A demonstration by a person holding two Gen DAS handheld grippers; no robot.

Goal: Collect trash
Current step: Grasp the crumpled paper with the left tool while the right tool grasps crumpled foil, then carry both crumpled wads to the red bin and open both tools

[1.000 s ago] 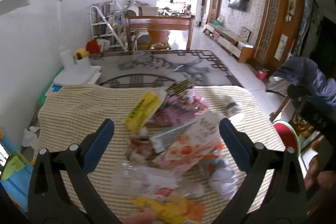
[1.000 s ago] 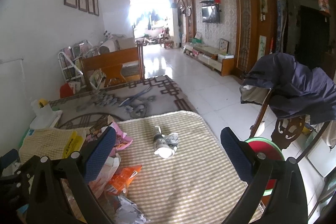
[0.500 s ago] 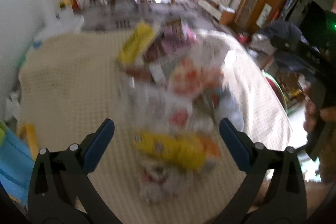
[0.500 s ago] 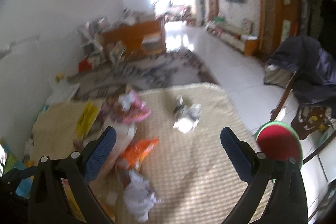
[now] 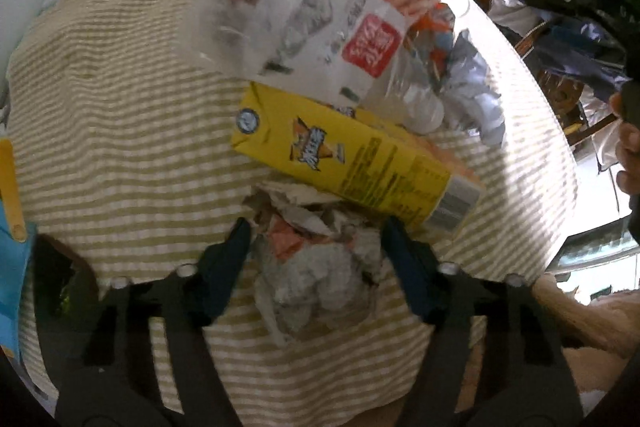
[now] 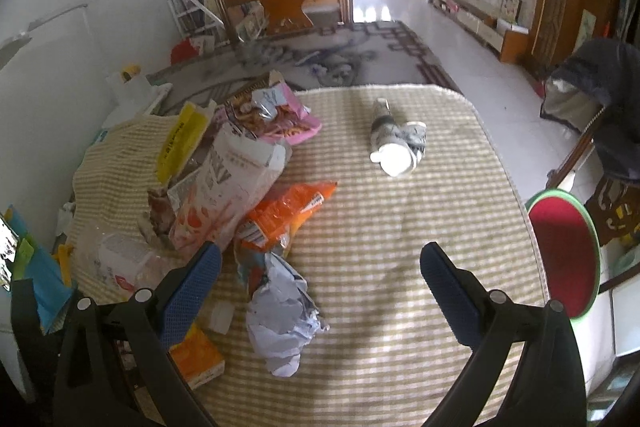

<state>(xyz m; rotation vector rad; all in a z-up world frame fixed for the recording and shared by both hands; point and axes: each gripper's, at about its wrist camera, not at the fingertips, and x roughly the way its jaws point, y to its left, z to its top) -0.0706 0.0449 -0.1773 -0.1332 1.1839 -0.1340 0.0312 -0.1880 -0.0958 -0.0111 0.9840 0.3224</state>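
Closing left jaws flank crumpled paper wad; yellow carton just beyond; right jaws open.

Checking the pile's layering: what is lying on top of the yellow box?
A clear plastic wrapper with a red label overlaps the far edge of the yellow box. A clear bottle rests there too. What lies beneath the box is hidden.
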